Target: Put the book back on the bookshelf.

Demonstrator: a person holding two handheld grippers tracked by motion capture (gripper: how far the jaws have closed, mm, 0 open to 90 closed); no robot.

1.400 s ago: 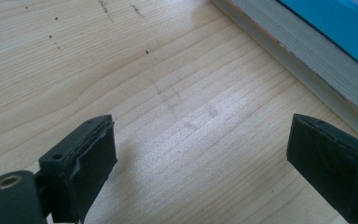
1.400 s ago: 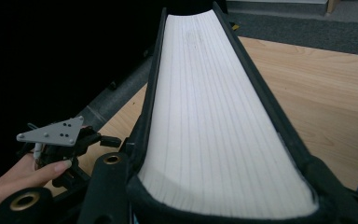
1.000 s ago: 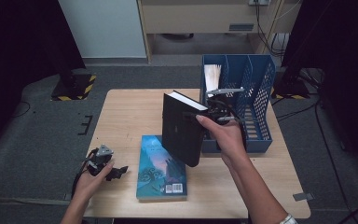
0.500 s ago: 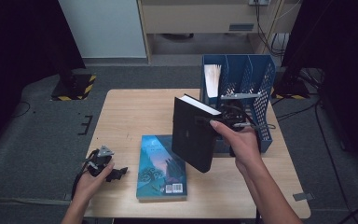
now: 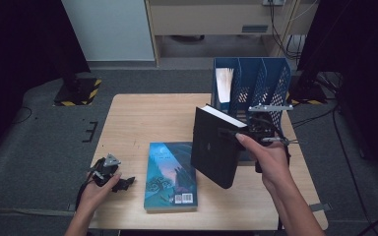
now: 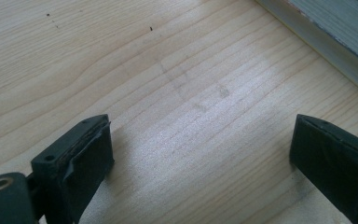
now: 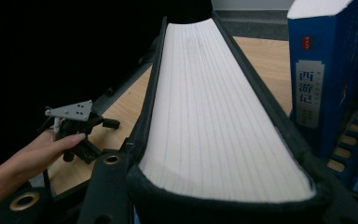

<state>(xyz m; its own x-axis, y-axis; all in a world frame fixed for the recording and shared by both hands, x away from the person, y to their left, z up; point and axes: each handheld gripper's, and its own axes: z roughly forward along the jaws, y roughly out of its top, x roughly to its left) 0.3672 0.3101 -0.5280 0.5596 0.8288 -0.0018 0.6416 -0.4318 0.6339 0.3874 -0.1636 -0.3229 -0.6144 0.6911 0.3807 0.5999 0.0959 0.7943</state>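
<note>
We take the blue file rack point(image 5: 256, 88) at the far right of the counter point(image 5: 147, 118) as our landmark.

Right tool point(image 5: 248, 135): we see its jaws pinching the black book point(image 5: 215, 150), one on each cover, the white page block between them. In the right gripper view the page edge point(image 7: 214, 116) runs away from the camera with a black cover along each side. We note the book is off the counter, tilted, its top corner toward the rack and its lower corner hanging toward the person. It sits just in front of the rack's left end, overlapping the rack's front in the high view; we cannot tell whether it touches the rack.

A blue-spined book point(image 7: 310, 79) with white lettering stands upright in the rack, close beside the held book in the right gripper view. A white sheaf point(image 5: 225, 83) stands in the rack's leftmost slot.

A second book, teal cover point(image 5: 170, 174), lies flat on the counter, left of and nearer the person than the rack, just beside the held book's lower corner.

Left tool point(image 5: 120, 183): we see it resting low near the counter's near-left corner, well apart from the rack, jaws spread with bare wood between them. The teal book's page edge point(image 6: 335, 46) lies just beyond its right jaw.
</note>
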